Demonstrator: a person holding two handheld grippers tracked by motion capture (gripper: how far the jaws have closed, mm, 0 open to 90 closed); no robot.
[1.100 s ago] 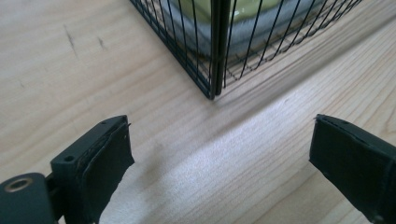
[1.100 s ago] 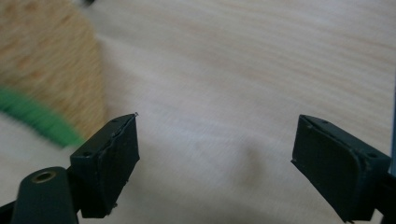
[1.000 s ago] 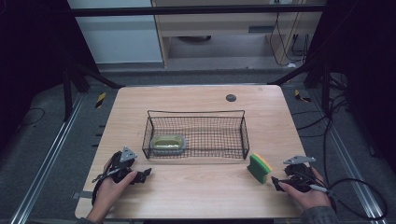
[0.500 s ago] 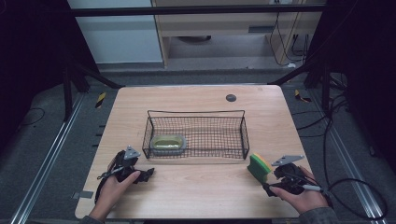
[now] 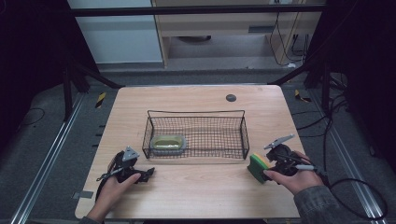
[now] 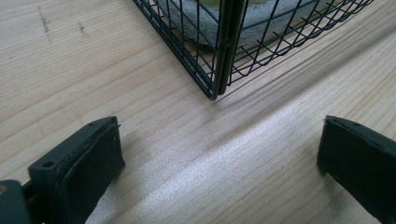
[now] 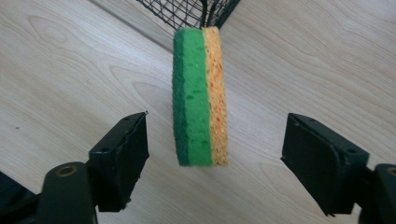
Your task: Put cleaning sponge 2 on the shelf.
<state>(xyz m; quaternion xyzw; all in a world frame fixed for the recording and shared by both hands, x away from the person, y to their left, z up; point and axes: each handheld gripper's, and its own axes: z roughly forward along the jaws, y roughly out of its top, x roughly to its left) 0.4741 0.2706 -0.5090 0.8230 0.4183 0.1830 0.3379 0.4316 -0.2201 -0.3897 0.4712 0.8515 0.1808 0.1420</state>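
Moved since earlier: right gripper has shifted in from the right edge toward the sponge, which a second ago lay nearer the basket's right end and now sits lower and tipped; its fingers have just been closing, with the sponge between them. Left gripper has barely shifted, and its fingers have just been opening, with nothing between them.
Sponge, place: near the right front of the surface, just off the right front corner of the wire basket, between the right gripper's fingers.
Sponge, axis: in the right gripper view the sponge stands on a narrow edge, long axis running away from the camera toward the basket corner.
Sponge, look: green scouring layer on the left, yellow-orange foam on the right, a plain rectangular block.
Writing: none legible on the sponge.
Right fingers: partly open; both pads stand apart from the sponge's faces.
Left fingers: spread wide over bare wood, facing the basket's near corner.
Basket content: a pale green object lies in the left end.
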